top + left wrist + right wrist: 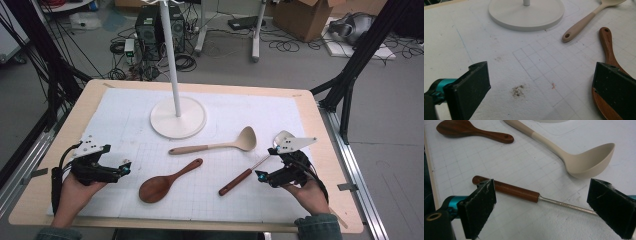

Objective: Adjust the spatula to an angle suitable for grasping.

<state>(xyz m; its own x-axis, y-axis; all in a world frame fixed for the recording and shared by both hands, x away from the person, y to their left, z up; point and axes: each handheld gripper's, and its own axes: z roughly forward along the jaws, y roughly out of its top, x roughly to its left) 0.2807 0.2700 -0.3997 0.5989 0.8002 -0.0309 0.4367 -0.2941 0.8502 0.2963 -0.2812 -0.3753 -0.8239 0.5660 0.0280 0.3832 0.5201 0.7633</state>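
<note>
A dark wooden spoon lies on the white mat, front centre. Beyond it is a beige ladle. A metal utensil with a brown wooden handle lies slanted at the right. My left gripper stands open left of the wooden spoon, and its view has the spoon beside its right jaw, with bare mat between the jaws. My right gripper is open just right of the brown handle. In its view the handle and thin metal shaft run across between the jaws, untouched.
A white round stand base with an upright pole sits at the back centre of the mat. The wooden table edge frames the mat. Black frame legs, cables and boxes are on the floor beyond.
</note>
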